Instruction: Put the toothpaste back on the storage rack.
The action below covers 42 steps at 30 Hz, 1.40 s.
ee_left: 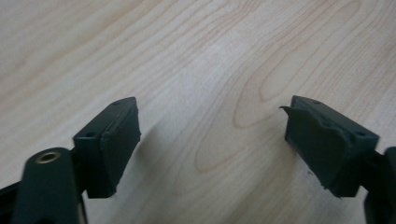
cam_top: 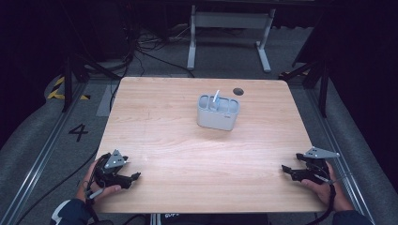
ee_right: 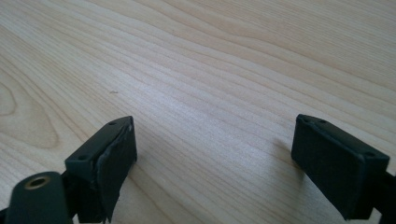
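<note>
Resting at the table's (cam_top: 155,140) seven o'clock corner, the left gripper (cam_top: 136,176) has its jaws spread with only bare wood between them. The high view alone shows the grey compartmented caddy (cam_top: 218,112), toward twelve o'clock, holding a pale stick (cam_top: 216,97). At four o'clock the right gripper (cam_top: 284,168) is likewise spread and empty.

From above, the counter (cam_top: 187,154) is evenly lit while the floor and corners around it sink into near-black, darkest at ten and two o'clock. That picture is soft and low in detail. In both gripper views the wood grain is bright but slightly hazy, and soft shadows lie beside the near, blurred jaws.
</note>
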Motion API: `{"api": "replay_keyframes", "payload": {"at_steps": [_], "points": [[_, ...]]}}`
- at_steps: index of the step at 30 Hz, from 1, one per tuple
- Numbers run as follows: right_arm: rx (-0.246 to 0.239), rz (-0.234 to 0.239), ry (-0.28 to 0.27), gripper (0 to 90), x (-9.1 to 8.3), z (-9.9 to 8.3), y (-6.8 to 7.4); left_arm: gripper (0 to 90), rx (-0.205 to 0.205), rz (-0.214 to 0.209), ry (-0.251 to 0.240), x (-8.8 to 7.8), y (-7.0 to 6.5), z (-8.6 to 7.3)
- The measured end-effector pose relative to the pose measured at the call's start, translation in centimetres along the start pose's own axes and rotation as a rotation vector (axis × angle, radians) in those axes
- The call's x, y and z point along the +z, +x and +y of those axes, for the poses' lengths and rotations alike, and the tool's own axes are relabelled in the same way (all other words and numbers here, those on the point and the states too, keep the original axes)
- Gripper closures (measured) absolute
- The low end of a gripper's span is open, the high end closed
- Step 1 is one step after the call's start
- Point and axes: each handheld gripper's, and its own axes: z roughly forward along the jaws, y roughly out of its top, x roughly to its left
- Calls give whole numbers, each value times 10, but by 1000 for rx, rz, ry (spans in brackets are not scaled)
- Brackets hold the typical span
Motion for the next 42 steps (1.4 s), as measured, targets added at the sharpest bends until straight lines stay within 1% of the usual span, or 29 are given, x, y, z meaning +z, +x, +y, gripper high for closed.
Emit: {"api": "replay_keyframes", "payload": {"at_steps": [1, 2, 4, 7, 8, 9, 22, 23, 26, 27, 30, 31, 32, 33, 34, 36, 37, 39, 40, 42], "points": [[0, 0, 1, 141, 0, 0, 0, 155, -5, 12, 6, -2, 1, -1], [-1, 1, 0, 141, 0, 0, 0, 152, -30, 28, 3, -5, 2, -5], [-2, 2, 0, 141, 0, 0, 0, 152, -26, 33, 1, -5, 2, -6], [-3, 3, 0, 141, 0, 0, 0, 151, -42, 40, 0, -7, 1, -7], [-3, 3, 0, 141, 0, 0, 0, 150, -34, 46, 2, -7, 1, -7], [-3, 4, 0, 141, 0, 0, 0, 150, -37, 49, 2, -7, 1, -7], [-3, 2, 1, 142, 0, 0, 0, 141, -35, 53, 3, -7, 1, -7], [-3, 3, 1, 142, 0, 0, 0, 136, -47, 51, 5, -7, 0, -7], [-3, 3, 0, 142, 0, 0, 0, 122, -47, 49, 12, -5, -1, -6], [-4, 3, 1, 142, 0, 0, 0, 115, -39, 51, 20, -6, 0, -5], [-4, 3, 0, 142, 0, 0, 0, 111, -42, 49, 20, -6, 0, -5], [-4, 3, 0, 142, 0, 0, 0, 111, -49, 48, 21, -5, -1, -5], [-3, 3, 0, 142, 0, 0, 0, 97, -47, 47, 21, -5, -1, -5], [-3, 3, 0, 142, 0, 0, 0, 97, -31, 54, 15, -4, 0, -4], [-4, 4, 0, 142, 0, 0, 0, 89, -51, 46, 21, -3, -1, -4], [-4, 4, 0, 142, 0, 0, 0, 72, -45, 46, 22, -3, -1, -4], [-4, 4, 0, 142, 0, 0, 0, 71, -31, 50, 24, -3, 0, -3], [-4, 4, 0, 142, 0, 0, 0, 71, -27, 53, 24, -3, 0, -3], [-4, 4, 0, 142, 0, 0, 0, 71, -36, 48, 23, -3, 0, -4], [-4, 4, 0, 142, 0, 0, 0, 63, -41, 40, 23, -2, 0, -3]]}}
